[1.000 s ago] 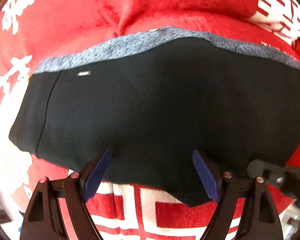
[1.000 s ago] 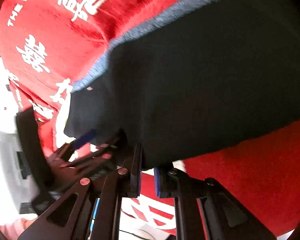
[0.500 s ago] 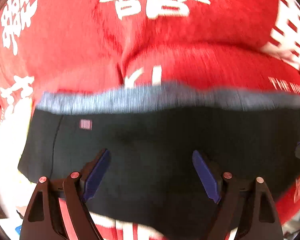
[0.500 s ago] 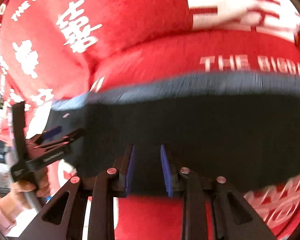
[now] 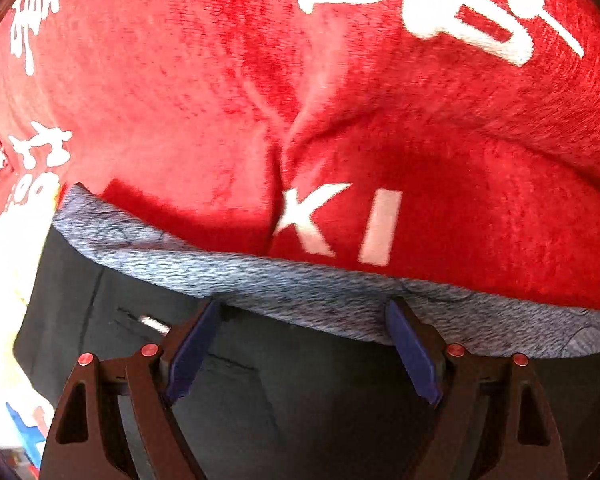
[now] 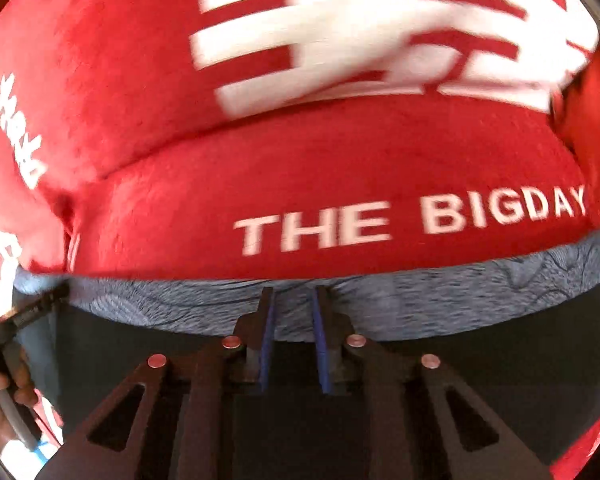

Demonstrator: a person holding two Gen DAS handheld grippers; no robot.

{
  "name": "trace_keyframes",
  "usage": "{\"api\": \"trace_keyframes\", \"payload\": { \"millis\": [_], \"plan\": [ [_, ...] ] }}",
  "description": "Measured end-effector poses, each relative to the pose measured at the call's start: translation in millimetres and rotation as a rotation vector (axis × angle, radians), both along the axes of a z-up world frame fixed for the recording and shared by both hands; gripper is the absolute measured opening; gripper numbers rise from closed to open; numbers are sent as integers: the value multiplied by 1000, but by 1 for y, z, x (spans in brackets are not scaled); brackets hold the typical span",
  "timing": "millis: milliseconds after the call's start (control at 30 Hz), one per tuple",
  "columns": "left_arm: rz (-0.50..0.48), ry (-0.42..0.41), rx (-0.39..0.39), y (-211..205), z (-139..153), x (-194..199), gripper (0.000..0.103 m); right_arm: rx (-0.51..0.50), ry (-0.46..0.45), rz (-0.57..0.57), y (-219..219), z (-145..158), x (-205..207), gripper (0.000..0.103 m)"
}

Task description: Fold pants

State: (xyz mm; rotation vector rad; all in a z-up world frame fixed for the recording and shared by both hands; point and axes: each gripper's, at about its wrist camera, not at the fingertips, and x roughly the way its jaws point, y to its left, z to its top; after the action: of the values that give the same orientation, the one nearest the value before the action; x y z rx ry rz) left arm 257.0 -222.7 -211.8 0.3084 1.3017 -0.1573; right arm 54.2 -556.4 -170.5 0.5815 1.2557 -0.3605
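The black pants (image 5: pixel 300 392) with a grey-blue heathered waistband (image 5: pixel 284 280) lie folded on a red blanket. My left gripper (image 5: pixel 302 320) is open wide, its blue pads over the black cloth just below the waistband. In the right wrist view the pants (image 6: pixel 500 360) and waistband (image 6: pixel 440 296) fill the bottom. My right gripper (image 6: pixel 294 300) hovers over the waistband with its jaws a narrow gap apart and nothing clearly pinched between them. The left gripper also shows at the left edge of the right wrist view (image 6: pixel 40 304), held by a hand.
The red plush blanket (image 5: pixel 460 140) with white characters and the words "THE BIGDAY" (image 6: pixel 412 216) covers the surface and bulges in folds behind the pants. A white area (image 5: pixel 8 280) lies at the left edge.
Both grippers have moved forward over the pants up to the waistband. The right gripper's jaws have parted a little. The left stays wide open.
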Motion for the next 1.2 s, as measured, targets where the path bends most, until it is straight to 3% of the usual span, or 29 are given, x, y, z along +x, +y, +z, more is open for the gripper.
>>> {"api": "trace_keyframes", "payload": {
  "millis": [233, 367, 433, 567, 867, 1200],
  "plan": [
    [-44, 7, -10, 27, 34, -42, 85, -50, 31, 50, 11, 24, -26, 30],
    [-135, 23, -3, 21, 35, -85, 85, -63, 36, 105, 41, 35, -57, 31],
    [-171, 34, 1, 20, 30, -108, 85, -63, 48, 135, 56, 34, -70, 38],
    [-168, 5, -4, 30, 25, -127, 86, -121, 59, 192, 77, 27, -95, 44],
    [-234, -7, 85, 17, 37, -147, 88, -103, 41, 163, 72, 33, -111, 44],
    [-257, 25, 33, -23, 63, -166, 88, -68, 54, 71, 38, 46, -142, 45]
  ]
}}
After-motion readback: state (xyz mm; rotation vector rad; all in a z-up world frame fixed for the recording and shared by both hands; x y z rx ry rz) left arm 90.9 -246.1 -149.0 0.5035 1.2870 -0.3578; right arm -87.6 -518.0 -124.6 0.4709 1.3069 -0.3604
